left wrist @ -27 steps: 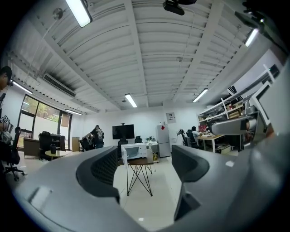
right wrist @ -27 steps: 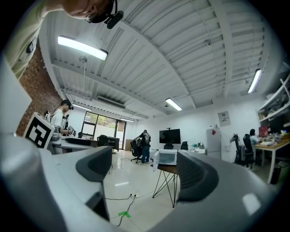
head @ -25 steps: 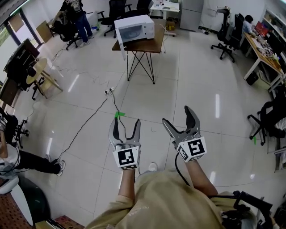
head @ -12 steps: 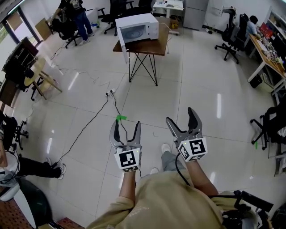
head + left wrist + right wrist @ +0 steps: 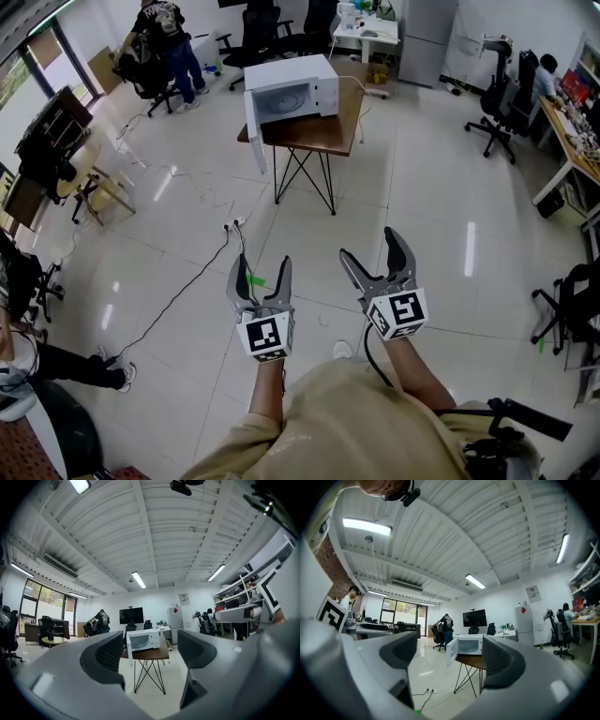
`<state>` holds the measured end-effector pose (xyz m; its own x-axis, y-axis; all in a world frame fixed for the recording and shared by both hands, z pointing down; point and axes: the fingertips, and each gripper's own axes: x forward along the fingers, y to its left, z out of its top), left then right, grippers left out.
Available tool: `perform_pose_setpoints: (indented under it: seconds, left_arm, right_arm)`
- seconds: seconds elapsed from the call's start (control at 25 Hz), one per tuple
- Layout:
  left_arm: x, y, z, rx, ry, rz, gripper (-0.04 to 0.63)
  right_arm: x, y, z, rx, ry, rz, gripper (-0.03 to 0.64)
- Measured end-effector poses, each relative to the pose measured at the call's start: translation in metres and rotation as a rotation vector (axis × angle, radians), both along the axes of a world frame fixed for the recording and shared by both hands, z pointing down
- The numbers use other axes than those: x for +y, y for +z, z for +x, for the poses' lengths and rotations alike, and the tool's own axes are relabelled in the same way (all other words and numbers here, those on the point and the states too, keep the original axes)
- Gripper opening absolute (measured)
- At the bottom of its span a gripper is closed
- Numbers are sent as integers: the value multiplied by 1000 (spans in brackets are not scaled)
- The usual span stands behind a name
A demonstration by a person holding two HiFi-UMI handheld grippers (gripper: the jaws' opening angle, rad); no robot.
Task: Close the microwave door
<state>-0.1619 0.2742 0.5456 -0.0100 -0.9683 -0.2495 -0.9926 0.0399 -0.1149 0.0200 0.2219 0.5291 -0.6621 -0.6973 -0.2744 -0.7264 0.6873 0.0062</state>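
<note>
Far ahead on the small brown wooden table sits the white boxy microwave (its white door hangs open); my left gripper and right gripper have jaws apart, empty

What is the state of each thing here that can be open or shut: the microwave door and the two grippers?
microwave door: open, swung out at the left side of the microwave, not yet closed
left gripper: open, jaws apart, nothing between them, far from the microwave
right gripper: open, jaws apart, nothing between them, far from the microwave
</note>
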Motion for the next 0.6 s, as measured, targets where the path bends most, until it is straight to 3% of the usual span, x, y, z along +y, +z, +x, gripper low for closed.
perform_pose_setpoints:
  seconds: [0.2, 0.36, 0.52, 0.6]
  left_arm:
    - [-46, -13, 23, -22, -24, 11, 354]
    - [-80, -4, 18, -38, -50, -15, 354]
    - [-118, 13, 19, -52, -71, -94, 354]
    - [-138, 14, 12, -55, -62, -60, 354]
  right_arm:
    - [-59, -2, 21, -17, -20, -22, 417]
    - [-99, 17, 25, -45, -42, -62, 403]
    - [-141, 33, 26, -65, -56, -81, 403]
    - [-159, 39, 16, -67, -58, -91, 403]
